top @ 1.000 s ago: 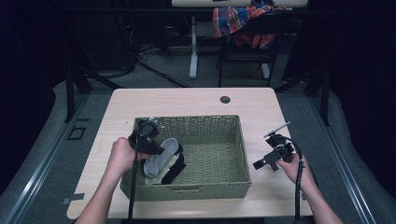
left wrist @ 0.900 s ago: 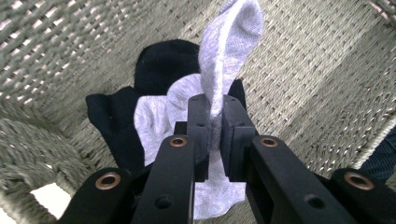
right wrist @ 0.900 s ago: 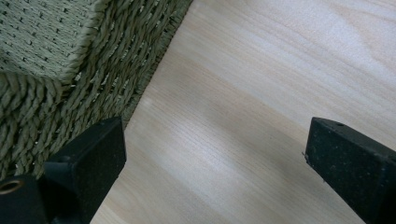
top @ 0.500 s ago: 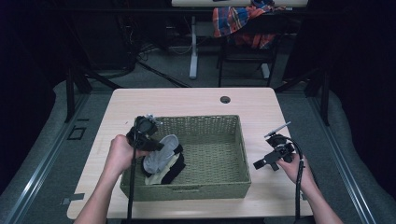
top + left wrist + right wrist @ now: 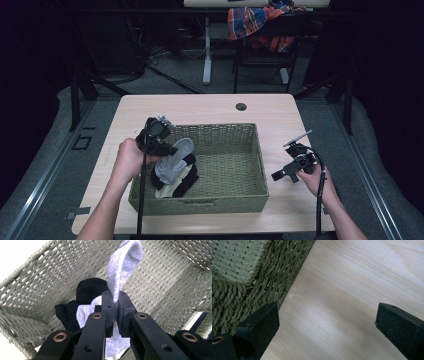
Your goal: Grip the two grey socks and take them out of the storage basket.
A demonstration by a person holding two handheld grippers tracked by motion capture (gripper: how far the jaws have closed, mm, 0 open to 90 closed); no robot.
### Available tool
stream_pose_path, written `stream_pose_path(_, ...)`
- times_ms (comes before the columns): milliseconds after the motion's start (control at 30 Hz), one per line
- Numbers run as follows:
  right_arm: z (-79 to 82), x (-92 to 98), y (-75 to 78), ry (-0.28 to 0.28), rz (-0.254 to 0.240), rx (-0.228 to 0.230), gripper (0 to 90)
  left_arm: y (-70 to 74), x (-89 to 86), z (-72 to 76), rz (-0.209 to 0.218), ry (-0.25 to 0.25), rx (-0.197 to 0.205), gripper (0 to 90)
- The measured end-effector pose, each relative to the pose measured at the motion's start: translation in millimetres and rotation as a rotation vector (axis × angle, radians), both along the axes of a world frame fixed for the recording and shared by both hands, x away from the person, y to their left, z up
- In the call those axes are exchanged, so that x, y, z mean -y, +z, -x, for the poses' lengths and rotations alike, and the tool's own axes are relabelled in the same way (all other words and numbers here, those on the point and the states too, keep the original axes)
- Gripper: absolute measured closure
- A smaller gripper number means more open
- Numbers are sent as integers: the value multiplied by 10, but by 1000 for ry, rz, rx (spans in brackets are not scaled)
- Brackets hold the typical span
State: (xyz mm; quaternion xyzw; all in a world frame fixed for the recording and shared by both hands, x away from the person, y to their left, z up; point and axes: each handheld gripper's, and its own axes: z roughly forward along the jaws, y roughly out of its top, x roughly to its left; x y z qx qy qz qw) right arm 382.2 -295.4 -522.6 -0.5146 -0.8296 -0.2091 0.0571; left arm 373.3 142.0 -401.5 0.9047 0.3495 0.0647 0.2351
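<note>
A light grey sock hangs over the left end of a woven green basket. My left gripper is shut on it. In the left gripper view the jaws pinch the grey sock near its middle and its toe stands up past my left gripper. Under it lie black socks and a pale one, the black sock on the basket floor. My right gripper is held open over the table, right of the basket, with nothing between its jaws.
The right gripper view has my right gripper above bare light wood table beside the basket's corner. A small dark hole sits near the table's far edge. A chair with plaid cloth stands beyond the table.
My left hand has risen a little and the grey sock has come up with it, higher above the pile. The right hand has stayed where it was.
</note>
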Motion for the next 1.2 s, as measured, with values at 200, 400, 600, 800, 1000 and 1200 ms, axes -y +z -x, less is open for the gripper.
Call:
stream_pose_path(200,-22,8,15,41,16,-19,49,36,51,-43,-20,-6,0,858)
stream_pose_path(400,4,0,23,16,3,-7,48,81,82,-110,-17,-9,-4,858)
stream_pose_path(600,-8,22,25,28,11,-11,48,139,91,-146,-25,-7,-5,858)
stream_pose_path(800,-26,8,-5,23,5,-16,50,181,102,-181,-35,1,7,858)
stream_pose_path(1000,-14,-6,23,30,12,-8,50,302,78,-208,-39,11,23,859)
stream_pose_path(1200,-14,8,39,30,18,-14,54,422,9,-246,-50,27,32,859)
